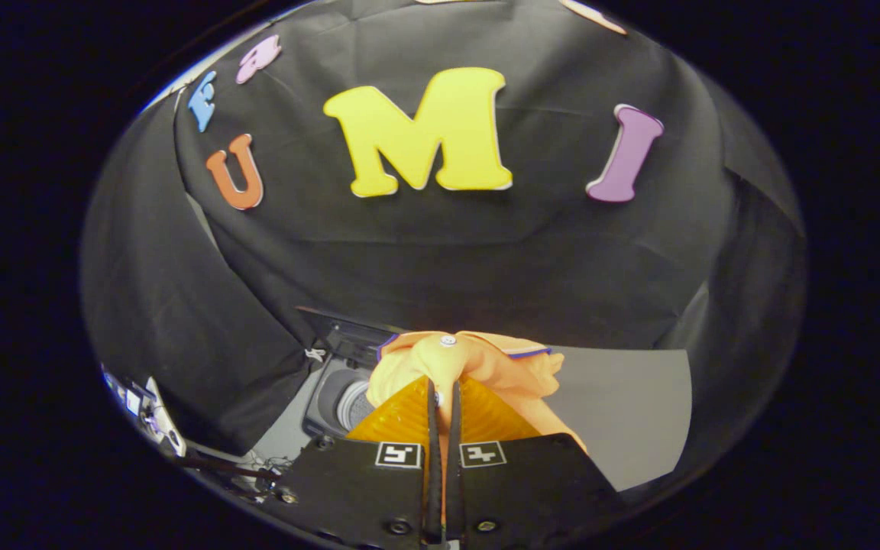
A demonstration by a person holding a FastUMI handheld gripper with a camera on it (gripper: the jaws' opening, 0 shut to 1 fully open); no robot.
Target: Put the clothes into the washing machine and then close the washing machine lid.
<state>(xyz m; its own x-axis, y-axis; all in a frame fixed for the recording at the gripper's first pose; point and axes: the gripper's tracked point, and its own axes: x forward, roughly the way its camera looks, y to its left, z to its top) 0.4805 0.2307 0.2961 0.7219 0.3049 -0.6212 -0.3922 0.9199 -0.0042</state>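
gripper view: the gripper (444, 393) looks forward along its two fingers, which stand nearly together with only a thin slit between them, clamped on a fold of one orange garment (478, 363). the cloth bunches up just ahead of the fingertips and hangs down along the right finger, its edge trimmed with a dark line and one small pale button showing on top of the bunch. one washing machine (341, 382) sits below and to the left of the fingers, partly hidden behind the garment; its lid (344, 330) stands raised at the back, and the round opening with a ribbed pale rim shows beside the left finger. the garment is held above the right edge of that opening, not yet inside the drum. to the right of the fingers a plain grey tabletop (631, 412) stretches away bare, giving open room on that side. black cloth walls close the scene behind and on both sides, the left wall hanging close to the machine. a small clutter of cables and clips (153, 424) lies low on the far left, well apart from the machine.
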